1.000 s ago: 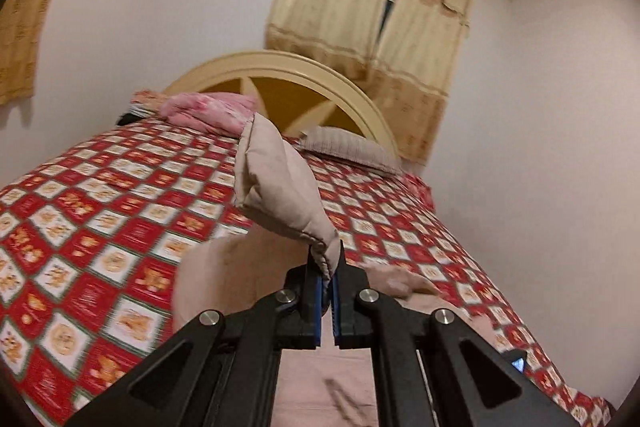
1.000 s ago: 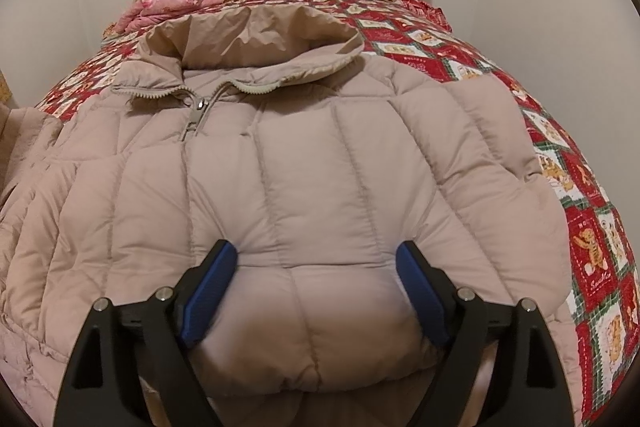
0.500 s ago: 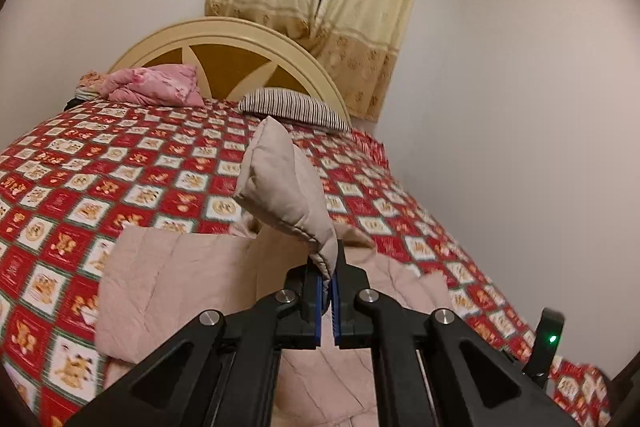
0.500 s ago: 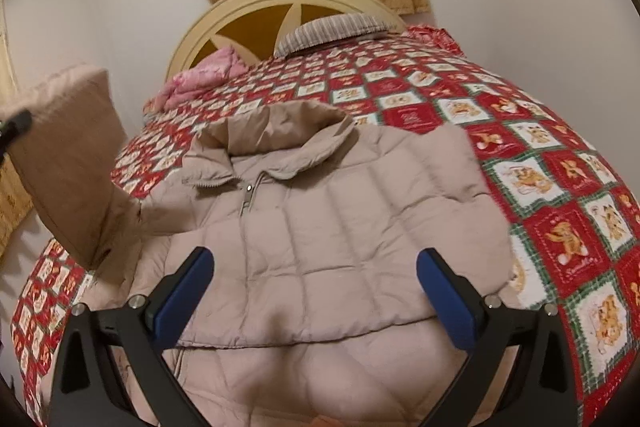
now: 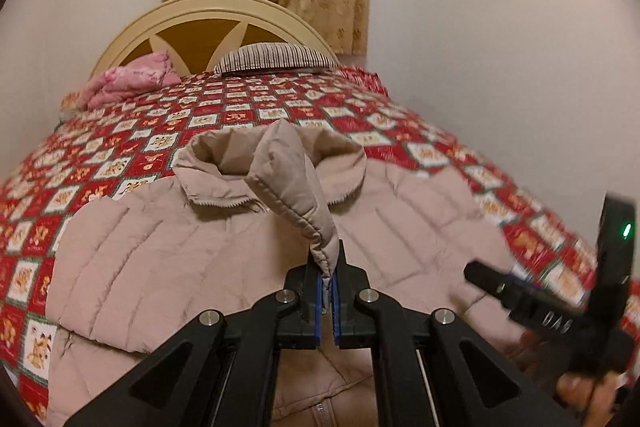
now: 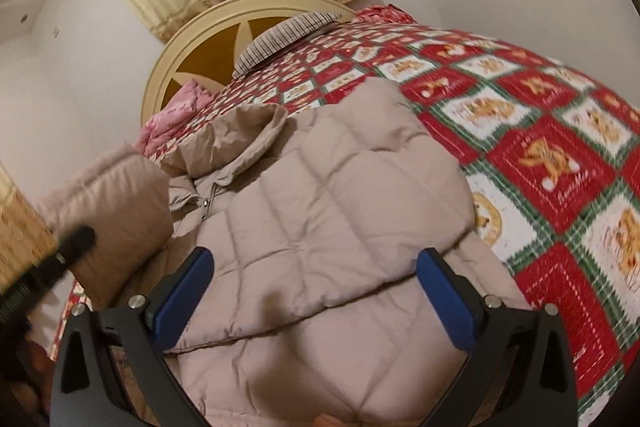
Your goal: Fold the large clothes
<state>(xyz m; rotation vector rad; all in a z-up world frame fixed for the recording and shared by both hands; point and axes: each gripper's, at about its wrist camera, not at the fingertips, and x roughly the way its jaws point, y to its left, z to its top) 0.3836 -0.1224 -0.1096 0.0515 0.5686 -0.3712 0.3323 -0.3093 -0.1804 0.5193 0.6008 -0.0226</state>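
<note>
Jacket: a beige quilted puffer jacket lies front-up across the near part of the bed, collar toward the headboard, zip closed at least near the collar.
Sleeve: the jacket's padded beige sleeve cuff is lifted above the chest, probably so it can be laid across the front as the first fold.
Left gripper: the black two-finger left gripper with blue pads is clenched on the very tip of that cuff, so the sleeve hangs from a narrow pinch.
Right gripper: the right gripper hovers over the lower right panel of the jacket with its jaws spread wide and nothing between them; it looks ready to pin or smooth the body, though the blur leaves it unclear whether it touches the fabric.
Collar: the rumpled beige stand-up collar stands puffed, so a sleeve laid there may ride up.
Bedspread: the red, green and white checked bedspread with teddy-bear prints shows bare on the jacket's right and toward the headboard, giving room to fold.
Edges: the bed's right edge runs close to the white wall.
Far end: a striped pillow and a crumpled pink cloth sit by the cream arched headboard, well apart from the jacket.
</note>
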